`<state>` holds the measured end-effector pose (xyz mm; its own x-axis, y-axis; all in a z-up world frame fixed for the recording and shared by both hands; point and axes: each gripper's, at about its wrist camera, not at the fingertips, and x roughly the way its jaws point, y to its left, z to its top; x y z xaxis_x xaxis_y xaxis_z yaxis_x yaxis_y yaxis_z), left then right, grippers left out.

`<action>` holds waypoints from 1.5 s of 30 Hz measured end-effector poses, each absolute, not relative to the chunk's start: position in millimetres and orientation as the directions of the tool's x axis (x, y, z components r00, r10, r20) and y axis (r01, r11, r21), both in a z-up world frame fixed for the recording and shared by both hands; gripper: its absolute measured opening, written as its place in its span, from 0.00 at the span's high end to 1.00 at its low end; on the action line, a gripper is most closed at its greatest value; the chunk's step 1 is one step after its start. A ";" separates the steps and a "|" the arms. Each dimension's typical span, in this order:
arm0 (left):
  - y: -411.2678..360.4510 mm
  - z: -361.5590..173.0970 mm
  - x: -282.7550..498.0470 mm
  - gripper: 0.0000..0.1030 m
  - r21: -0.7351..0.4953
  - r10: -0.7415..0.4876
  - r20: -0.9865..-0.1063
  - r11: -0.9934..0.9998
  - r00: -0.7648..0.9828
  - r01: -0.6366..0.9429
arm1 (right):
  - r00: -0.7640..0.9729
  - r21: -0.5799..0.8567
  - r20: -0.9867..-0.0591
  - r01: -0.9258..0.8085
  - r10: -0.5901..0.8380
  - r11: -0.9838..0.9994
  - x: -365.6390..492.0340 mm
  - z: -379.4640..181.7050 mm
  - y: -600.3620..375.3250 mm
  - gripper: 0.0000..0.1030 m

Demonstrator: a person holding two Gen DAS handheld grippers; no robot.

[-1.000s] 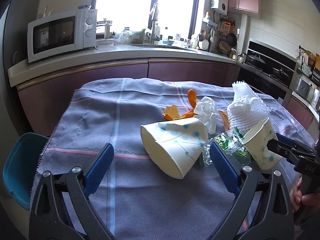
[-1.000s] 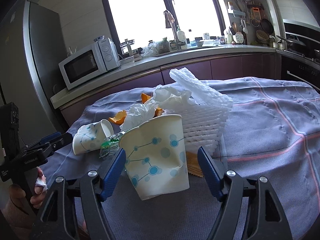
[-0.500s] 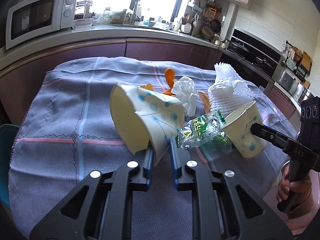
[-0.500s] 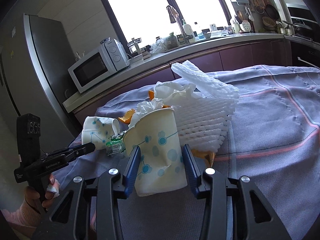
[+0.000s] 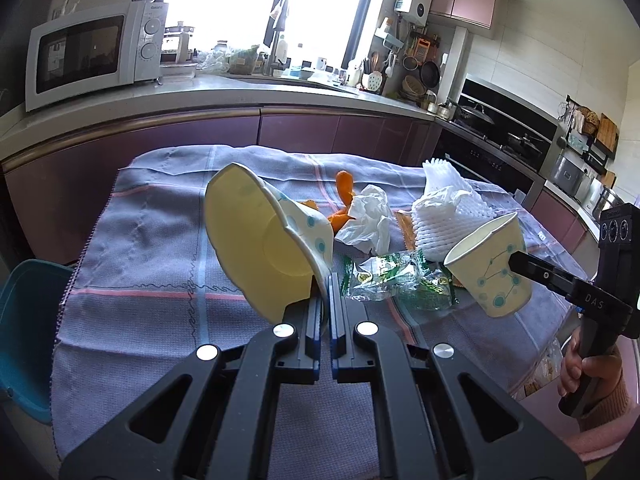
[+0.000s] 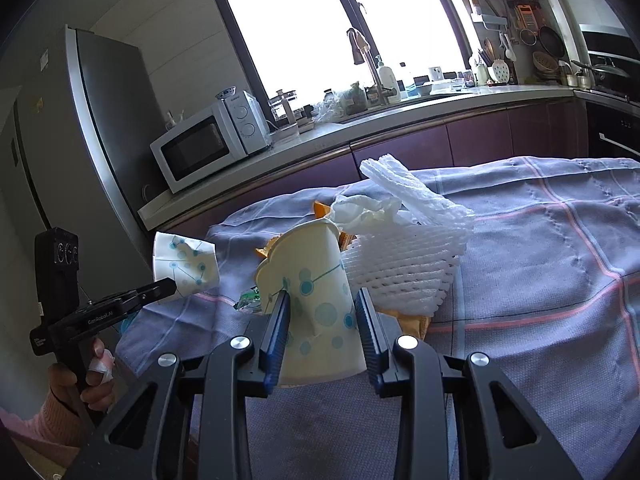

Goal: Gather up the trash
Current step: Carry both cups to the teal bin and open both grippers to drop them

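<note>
The left hand-held gripper point(image 5: 325, 292) has its two fingers pressed together on the thin wall of a squashed paper cup point(image 5: 264, 240), so the cup hangs up off the tabletop point(image 5: 140, 248) with its wide yellow mouth tipped toward us. The right hand-held gripper point(image 6: 322, 320) is squeezing a second paper cup point(image 6: 310, 292) by its sides, one finger on each side, and the paper is dented where the fingers push. This cup is also lifted, tilted, with its mouth pointing up and away. I think both cups are held this way because they are light and soft, so a pinch is enough to carry them off to the trash. Both cups are pale yellow with blue dots and lines. Just behind them lies the rest of the mess: a shiny green plastic wrapper point(image 5: 396, 280) that is crinkly, a crumpled white tissue point(image 5: 368, 220), some curly orange peel point(image 5: 344, 196), and a bumpy white foam net point(image 5: 448, 216) that looks squishy. They all sit close together on a purple-grey cloth with pink and blue stripes. A teal bin point(image 5: 28, 336) sits low beside the tabletop on the left, and that may be where the trash goes.
</note>
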<state>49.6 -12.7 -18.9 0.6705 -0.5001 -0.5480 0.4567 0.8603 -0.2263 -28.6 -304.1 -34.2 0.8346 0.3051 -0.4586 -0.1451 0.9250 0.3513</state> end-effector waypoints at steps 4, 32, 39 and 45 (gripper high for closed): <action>8.7 -9.8 39.9 0.97 -0.213 -0.478 -0.530 0.875 0.700 0.435 | 0.834 0.345 -0.432 -0.198 0.343 0.917 -28.3 -20.7 -291.2 0.69; 251.5 -43.2 52.1 0.97 -0.185 -0.074 -0.628 0.981 0.775 -0.056 | 0.425 0.438 -0.492 -0.634 0.760 0.638 144.8 -23.9 -0.5 0.69; 264.2 -75.5 81.8 0.97 -0.173 -0.056 -0.687 0.981 0.725 -0.088 | 0.360 0.424 -0.584 -0.628 0.727 0.652 174.6 -45.2 53.2 0.69; 269.6 -98.9 103.4 0.97 -0.181 -0.059 -0.726 0.978 0.685 -0.107 | 0.289 0.426 -0.687 -0.583 0.666 0.692 196.8 -71.3 87.7 0.69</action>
<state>103.4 269.6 -98.9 0.6854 -0.0594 -0.7257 -0.1069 0.9776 -0.1811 196.8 87.7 -71.3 0.2887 0.6665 -0.6874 -0.5828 0.6919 0.4262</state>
